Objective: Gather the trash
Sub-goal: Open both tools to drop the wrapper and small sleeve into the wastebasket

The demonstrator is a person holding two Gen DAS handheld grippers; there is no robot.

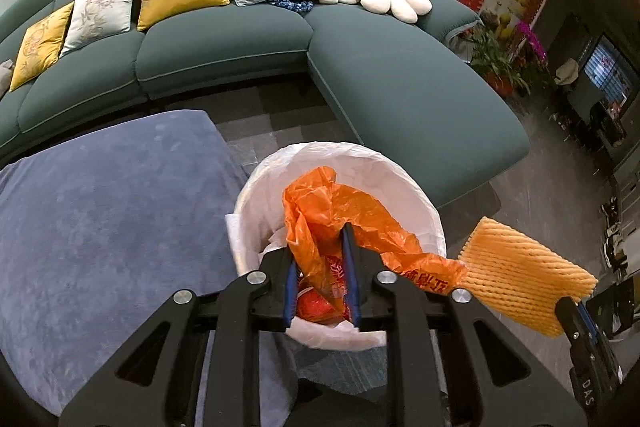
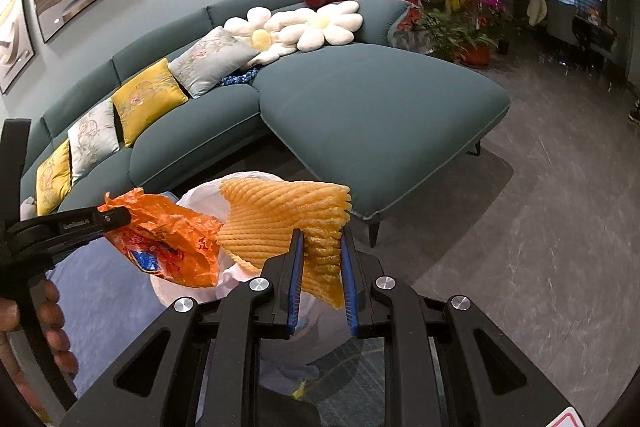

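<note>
Your left claw (image 1: 322, 269) is pinched nearly closed on the orange plastic bag (image 1: 340, 211), held over the white-lined bin (image 1: 400, 183). Your right claw (image 2: 320, 275) is clamped on the yellow foam net (image 2: 280, 215), just right of the bin.

The lower part of the crumpled orange plastic bag (image 1: 332, 211) is hidden behind the left tongs (image 1: 322, 279), whose pads cover its red print. The inside of the white-lined round bin (image 1: 404, 187) beneath is mostly covered by that bag. In the right wrist view, the yellow ribbed foam fruit net (image 2: 276, 223) hides most of the bin beyond the right tongs (image 2: 320, 275).
</note>
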